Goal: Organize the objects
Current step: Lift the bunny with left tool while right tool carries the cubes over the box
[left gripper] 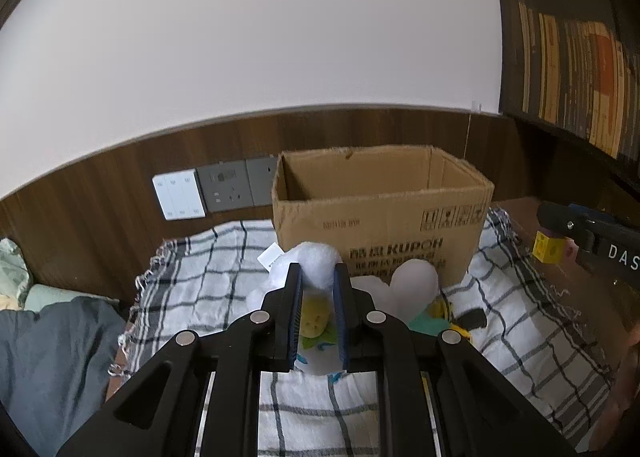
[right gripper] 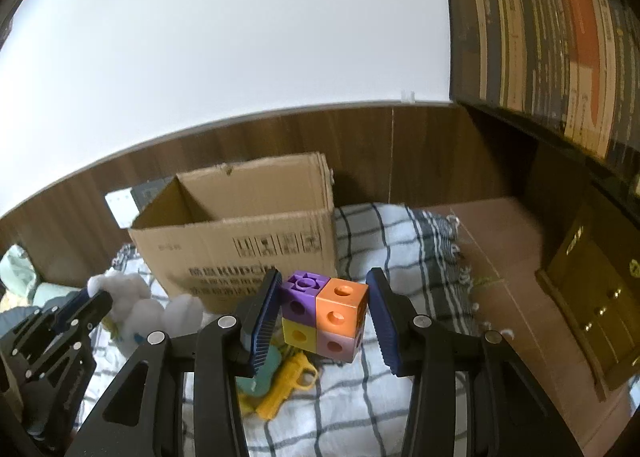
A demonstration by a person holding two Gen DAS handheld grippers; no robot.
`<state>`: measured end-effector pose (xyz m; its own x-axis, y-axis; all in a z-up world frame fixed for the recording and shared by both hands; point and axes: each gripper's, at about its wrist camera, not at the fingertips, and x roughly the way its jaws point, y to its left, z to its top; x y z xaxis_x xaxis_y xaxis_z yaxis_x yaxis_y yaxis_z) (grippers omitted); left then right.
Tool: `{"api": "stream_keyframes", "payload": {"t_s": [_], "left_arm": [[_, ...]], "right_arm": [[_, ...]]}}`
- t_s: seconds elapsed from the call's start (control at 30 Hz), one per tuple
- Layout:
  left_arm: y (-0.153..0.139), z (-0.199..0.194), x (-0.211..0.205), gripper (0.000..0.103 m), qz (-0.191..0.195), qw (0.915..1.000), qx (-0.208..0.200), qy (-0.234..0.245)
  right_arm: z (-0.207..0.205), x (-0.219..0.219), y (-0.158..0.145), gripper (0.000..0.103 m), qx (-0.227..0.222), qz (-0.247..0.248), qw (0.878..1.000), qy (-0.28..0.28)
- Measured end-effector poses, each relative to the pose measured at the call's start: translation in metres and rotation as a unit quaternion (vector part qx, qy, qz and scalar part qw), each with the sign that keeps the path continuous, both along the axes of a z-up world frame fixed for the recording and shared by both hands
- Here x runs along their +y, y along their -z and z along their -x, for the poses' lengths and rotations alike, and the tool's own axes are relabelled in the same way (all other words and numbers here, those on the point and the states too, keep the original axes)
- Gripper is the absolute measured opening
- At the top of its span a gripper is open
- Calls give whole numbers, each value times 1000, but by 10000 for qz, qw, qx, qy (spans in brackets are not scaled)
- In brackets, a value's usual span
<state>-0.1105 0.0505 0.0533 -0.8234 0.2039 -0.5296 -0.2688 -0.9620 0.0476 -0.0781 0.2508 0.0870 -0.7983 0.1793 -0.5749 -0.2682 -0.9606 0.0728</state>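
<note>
While the cardboard box (left gripper: pixel 380 213) looks empty, the left tool (left gripper: pixel 317 277) is clamped on a white plush toy (left gripper: pixel 318 263) before it; in the right wrist view, the right tool (right gripper: pixel 322 307) grips a coloured block cube (right gripper: pixel 325 317), a yellow toy gun (right gripper: pixel 288 387) left on the checked cloth (right gripper: pixel 400 241)

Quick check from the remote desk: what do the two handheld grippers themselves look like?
Both match: the left gripper and right gripper have black angular plastic frames with cut-out openings, round silver fasteners at the joints, and dark blue ribbed pads on the fingers. White lettering marks the right gripper's side.
</note>
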Motion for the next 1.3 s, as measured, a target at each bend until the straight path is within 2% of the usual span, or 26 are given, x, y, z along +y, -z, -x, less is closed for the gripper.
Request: {"api": "stream_keyframes", "payload": {"t_s": [0.8, 1.3], "left_arm": [[-70, 28, 3, 16, -54, 9980, 626, -108], [-92, 61, 7, 16, -156, 9966, 798, -113]], "right_arm": [[37, -5, -53, 44, 342, -138, 9992, -170], [61, 1, -66, 44, 430, -162, 9987, -231]]}}
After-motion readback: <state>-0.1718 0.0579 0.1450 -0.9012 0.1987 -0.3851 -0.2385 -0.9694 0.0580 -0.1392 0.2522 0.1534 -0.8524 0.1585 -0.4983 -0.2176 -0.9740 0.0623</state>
